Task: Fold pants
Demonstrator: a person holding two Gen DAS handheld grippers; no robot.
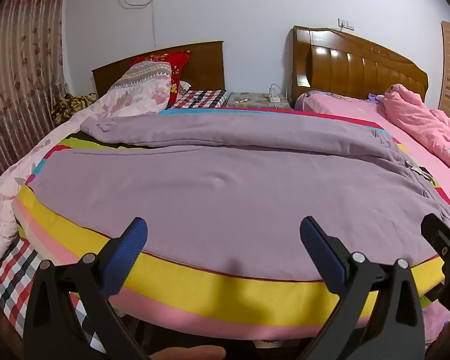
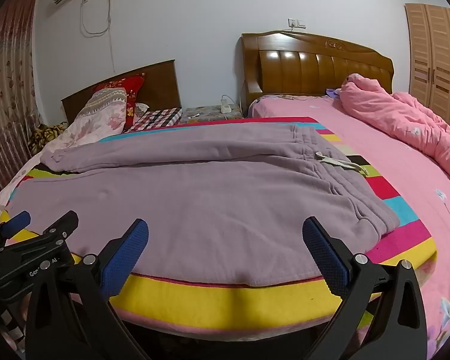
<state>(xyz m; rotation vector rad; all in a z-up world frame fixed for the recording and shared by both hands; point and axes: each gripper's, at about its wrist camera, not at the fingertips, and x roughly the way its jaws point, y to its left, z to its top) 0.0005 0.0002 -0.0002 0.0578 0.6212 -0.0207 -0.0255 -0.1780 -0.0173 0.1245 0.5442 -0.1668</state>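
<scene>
Lilac sweatpants (image 1: 225, 180) lie spread across a striped multicolour blanket (image 1: 195, 282) on the bed, legs to the left, waistband with a pale drawstring (image 2: 339, 162) to the right. The far leg lies slightly rumpled behind the near one. My left gripper (image 1: 223, 234) is open and empty, hovering just before the near edge of the pants. My right gripper (image 2: 225, 235) is also open and empty, at the near edge of the pants (image 2: 210, 198) close to the waistband. The left gripper also shows at the right wrist view's left edge (image 2: 39, 228).
A pink sheet (image 2: 390, 162) and a crumpled pink duvet (image 2: 405, 123) lie on the right. A floral quilt (image 1: 141, 93) and red pillow (image 1: 168, 60) sit at the back left. Two wooden headboards, a bedside table with a power strip (image 1: 274, 94), curtains left, wardrobe right.
</scene>
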